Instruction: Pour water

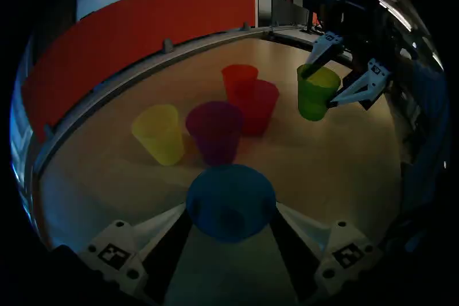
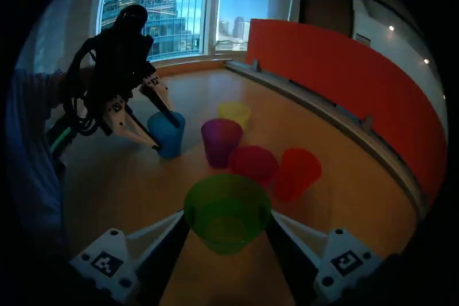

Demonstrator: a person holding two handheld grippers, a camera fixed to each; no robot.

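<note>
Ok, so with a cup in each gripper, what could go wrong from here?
1. The left gripper holds the blue cup, the right gripper the green cup, well apart; tipping one before the rims meet could spill onto the table.
2. The yellow cup, purple cup, crimson cup and orange cup stand bunched beside the gap between them; a sweeping move could knock one over.
Whether either cup holds water is unclear.

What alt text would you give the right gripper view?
The right gripper holds a green cup between its fingers, close up. Ahead on the wooden table stand a purple cup, a yellow cup and two red cups; at left, the left gripper holds a blue cup.
</note>
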